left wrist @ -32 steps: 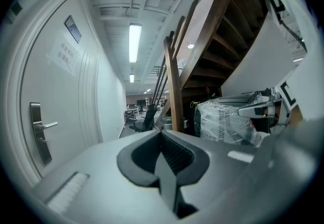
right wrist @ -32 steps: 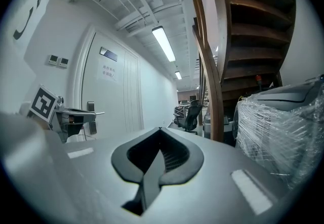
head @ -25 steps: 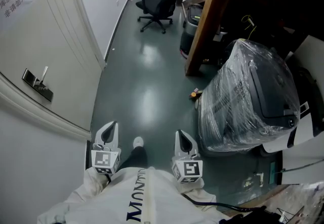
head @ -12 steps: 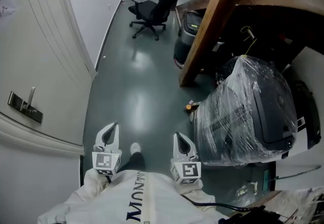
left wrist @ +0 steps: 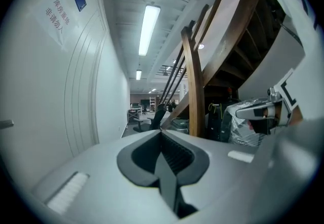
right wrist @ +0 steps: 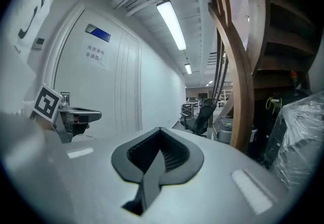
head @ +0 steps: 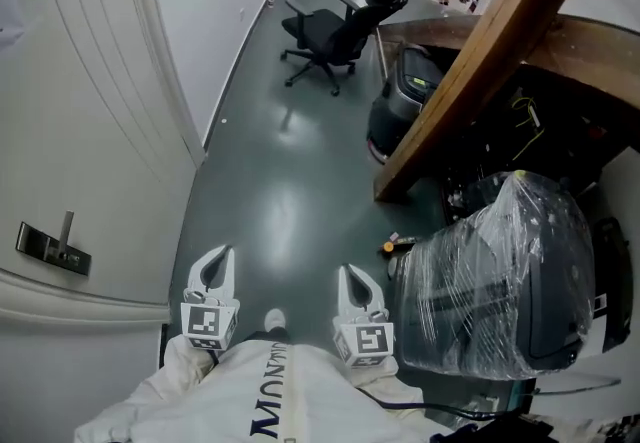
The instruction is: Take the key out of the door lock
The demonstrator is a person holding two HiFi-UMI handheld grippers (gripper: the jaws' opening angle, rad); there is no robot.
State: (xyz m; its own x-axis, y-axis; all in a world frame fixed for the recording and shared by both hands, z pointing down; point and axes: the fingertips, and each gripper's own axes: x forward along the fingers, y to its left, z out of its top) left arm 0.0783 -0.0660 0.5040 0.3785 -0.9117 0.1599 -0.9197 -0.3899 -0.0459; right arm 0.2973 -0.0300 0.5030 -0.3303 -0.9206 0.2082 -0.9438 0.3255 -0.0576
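Note:
The white door (head: pixel 70 111) fills the left of the head view. On it sits a dark lock plate (head: pixel 48 249) with a metal lever handle (head: pixel 66 228). A key is too small to make out there. My left gripper (head: pixel 215 266) and right gripper (head: pixel 355 283) are held side by side close to the body, over the floor and well to the right of the lock. Both are shut with nothing between the jaws. The left gripper (left wrist: pixel 163 154) points down the corridor beside the door. The right gripper (right wrist: pixel 161 154) points the same way, and the left gripper (right wrist: pixel 71 116) shows at its left.
A black office chair (head: pixel 335 31) stands down the corridor. A slanted wooden stair beam (head: pixel 470 71) and a plastic-wrapped machine (head: pixel 505 271) crowd the right side. A small orange object (head: pixel 388 247) lies on the grey floor. A paper sign (right wrist: pixel 95 52) hangs on the door.
The head view has shifted, so the lock plate sits lower and further left in the picture than a second ago. Both grippers keep their place by the body, still shut.

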